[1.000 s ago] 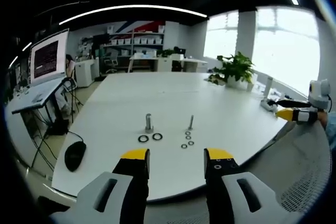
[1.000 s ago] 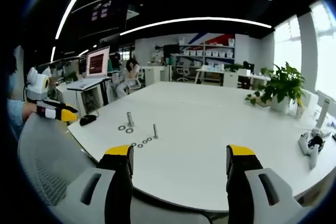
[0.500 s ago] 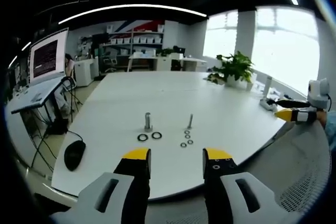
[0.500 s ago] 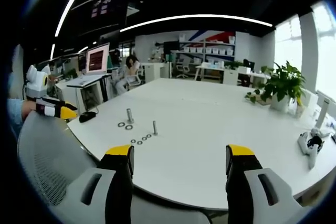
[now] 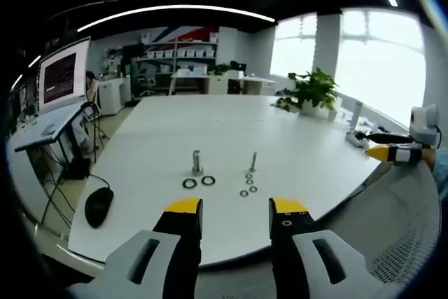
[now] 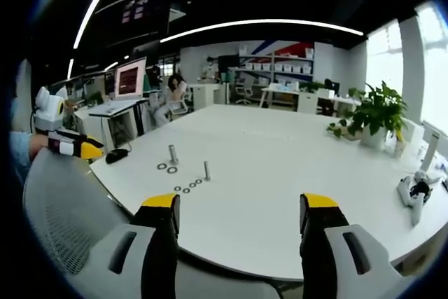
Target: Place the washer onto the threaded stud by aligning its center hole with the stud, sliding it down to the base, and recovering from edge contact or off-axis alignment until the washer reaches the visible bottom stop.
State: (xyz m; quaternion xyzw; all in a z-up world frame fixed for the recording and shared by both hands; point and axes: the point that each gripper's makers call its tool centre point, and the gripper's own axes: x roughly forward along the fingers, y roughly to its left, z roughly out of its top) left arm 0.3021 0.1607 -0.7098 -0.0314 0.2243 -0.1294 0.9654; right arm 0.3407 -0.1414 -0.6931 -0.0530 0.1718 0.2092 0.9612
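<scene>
On white table point(image 5: 210, 124), two upright studs point(image 5: 197, 162), loose washers point(image 5: 190, 183), apparently untouched, both claws point(image 5: 227, 211) point(image 6: 240, 208) spread, empty

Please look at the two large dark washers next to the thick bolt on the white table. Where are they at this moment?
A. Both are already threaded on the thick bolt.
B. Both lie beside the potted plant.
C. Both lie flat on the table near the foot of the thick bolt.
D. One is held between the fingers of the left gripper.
C: the two large washers lie flat on the white table by the thick bolt, and the left gripper holds nothing.
</scene>
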